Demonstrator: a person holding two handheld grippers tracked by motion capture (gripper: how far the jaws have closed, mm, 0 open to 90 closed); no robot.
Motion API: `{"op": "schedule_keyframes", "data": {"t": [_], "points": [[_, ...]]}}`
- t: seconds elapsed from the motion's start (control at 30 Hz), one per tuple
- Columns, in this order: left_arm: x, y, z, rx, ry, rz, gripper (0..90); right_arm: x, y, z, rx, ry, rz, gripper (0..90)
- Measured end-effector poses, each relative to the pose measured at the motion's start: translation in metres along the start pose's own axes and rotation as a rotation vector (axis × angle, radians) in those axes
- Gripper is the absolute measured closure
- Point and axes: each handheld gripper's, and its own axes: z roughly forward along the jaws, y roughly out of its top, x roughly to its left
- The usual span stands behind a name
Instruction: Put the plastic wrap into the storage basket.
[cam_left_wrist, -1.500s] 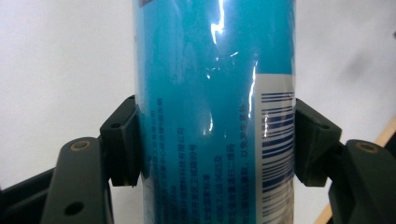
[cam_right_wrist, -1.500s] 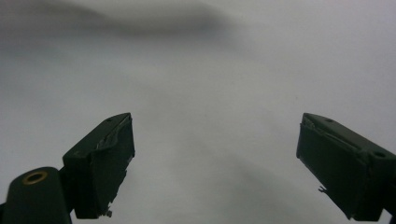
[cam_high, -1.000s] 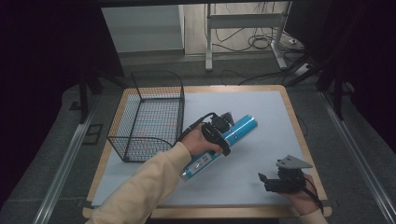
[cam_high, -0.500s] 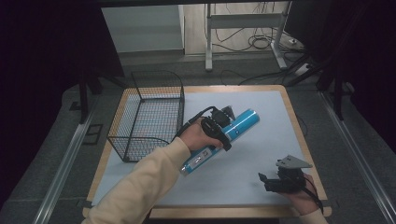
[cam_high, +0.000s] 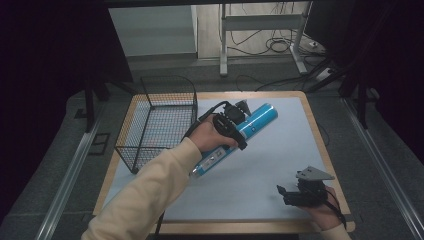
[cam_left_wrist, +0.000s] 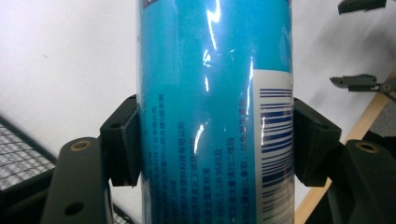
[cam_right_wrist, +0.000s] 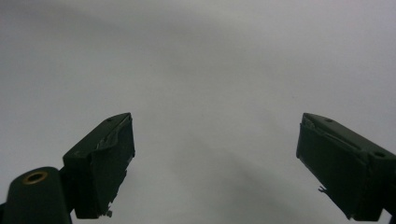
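Blue, glossy can sits clamped across its middle in your left gripper above the table beside the wire basket, so swing it over that rim next while your right gripper rests open.

left gripper: black jaws, brass screws behind pads | right gripper: black, grey three-cornered plate | sleeve: cream

Lab: dark curtains, floor cables, rails.
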Motion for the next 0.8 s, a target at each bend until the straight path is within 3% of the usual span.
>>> {"op": "schedule_keyframes", "data": {"t": [0.3,0.8], "points": [[0.008,0.008,-0.016,-0.012,0.049,0.004,31.5,-0.001,0.0,0.0,0.002,0.001,0.0,11.8],[0.034,0.018,-0.031,-0.019,0.071,-0.029,31.5,-0.001,0.0,0.0,0.006,-0.007,0.014,11.9]]}}
